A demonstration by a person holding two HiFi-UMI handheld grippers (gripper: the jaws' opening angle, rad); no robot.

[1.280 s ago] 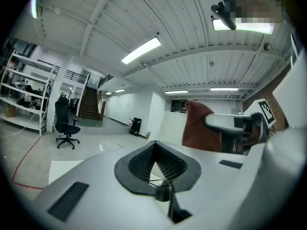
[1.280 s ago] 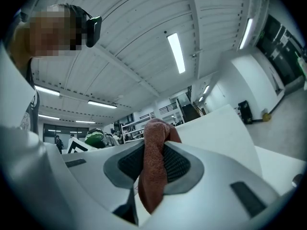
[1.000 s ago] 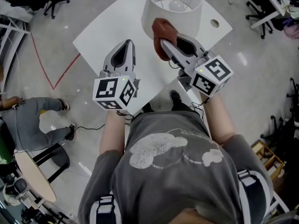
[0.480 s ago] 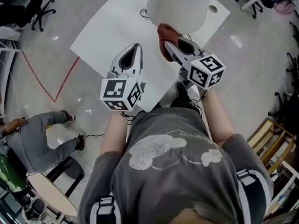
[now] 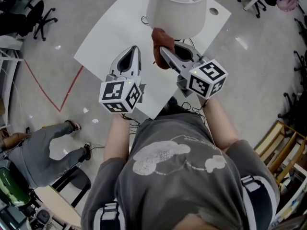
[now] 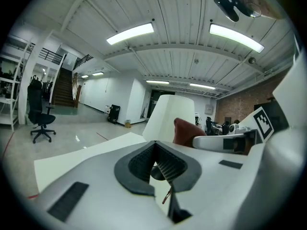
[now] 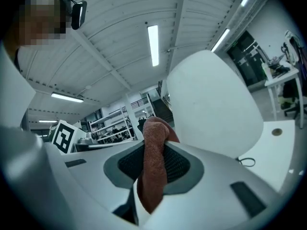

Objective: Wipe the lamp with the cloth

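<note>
A white lamp with a drum shade (image 5: 176, 11) stands at the far side of the white table (image 5: 115, 32). My right gripper (image 5: 163, 49) is shut on a rust-red cloth (image 5: 159, 44), which presses against the lower side of the shade. In the right gripper view the cloth (image 7: 154, 169) hangs between the jaws, with the shade (image 7: 211, 104) just beyond. My left gripper (image 5: 133, 51) hovers over the table left of the lamp, jaws shut on nothing. In the left gripper view the shade (image 6: 170, 116) and the cloth (image 6: 184, 131) show ahead.
A black cord (image 5: 144, 19) lies on the table by the lamp base, and a round hole (image 5: 213, 11) sits near the table's right corner. A person in grey (image 5: 43, 145) crouches on the floor at lower left. Office chairs (image 5: 33, 13) stand around.
My right gripper has slid the cloth left and a little lower along the shade's underside. The left gripper has barely shifted.
</note>
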